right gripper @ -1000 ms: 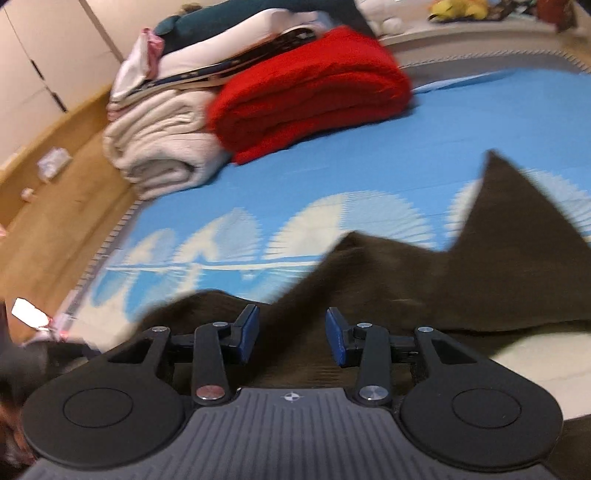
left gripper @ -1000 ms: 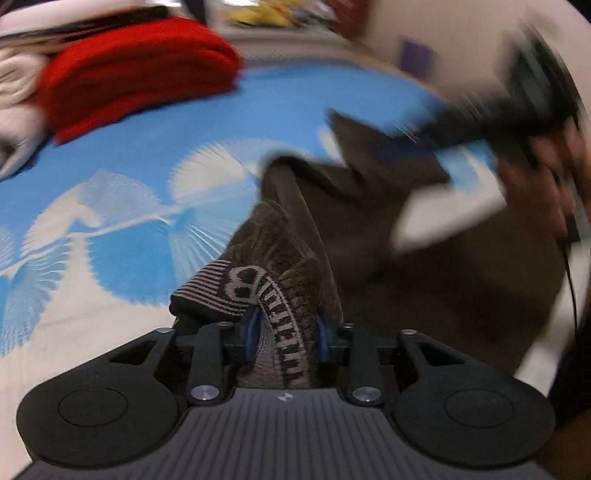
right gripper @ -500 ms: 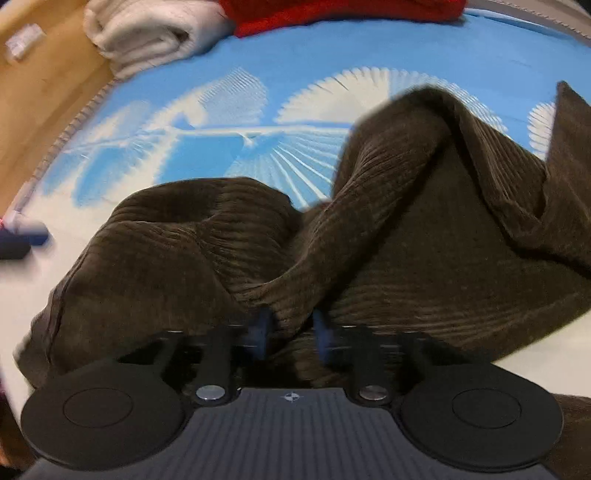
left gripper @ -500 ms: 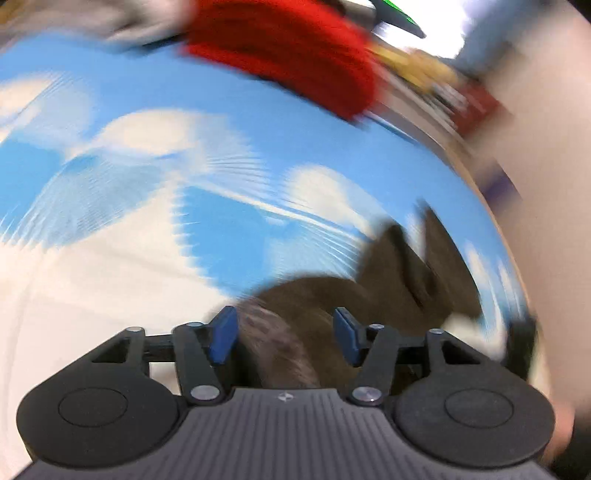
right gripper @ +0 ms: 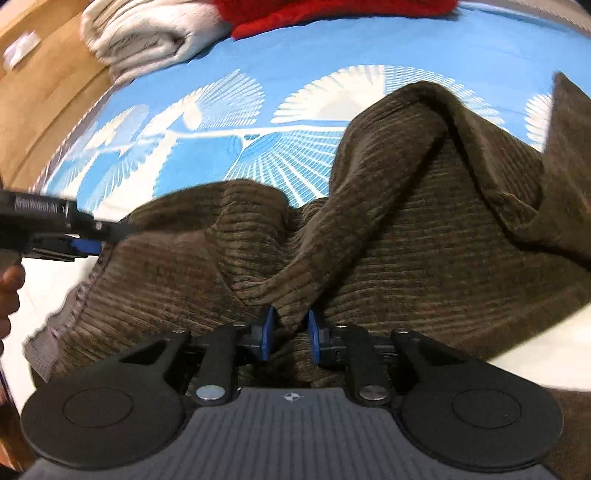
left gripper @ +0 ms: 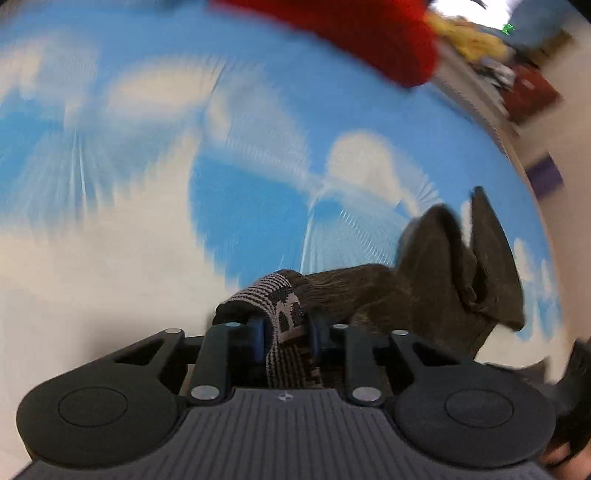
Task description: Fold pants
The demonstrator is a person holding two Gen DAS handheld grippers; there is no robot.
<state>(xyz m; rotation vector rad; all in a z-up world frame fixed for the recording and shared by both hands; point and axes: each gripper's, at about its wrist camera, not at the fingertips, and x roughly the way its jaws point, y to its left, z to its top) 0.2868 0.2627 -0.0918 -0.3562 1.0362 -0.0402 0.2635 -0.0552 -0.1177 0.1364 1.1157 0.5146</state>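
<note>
The left claw point(left gripper: 284, 328), its jaws just closing, grips the waistband point(left gripper: 275, 295) of the brown corduroy pants point(right gripper: 406, 229); the right claw point(right gripper: 290, 334) pinches a fold ahead of it.

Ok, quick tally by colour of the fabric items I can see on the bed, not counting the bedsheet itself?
Brown: 1, the corduroy pants, pinched by the left gripper at the patterned waistband and by the right gripper at a fold.
Red: 1, folded blanket.
Off-white: 1, folded blanket.
Total: 3
</note>
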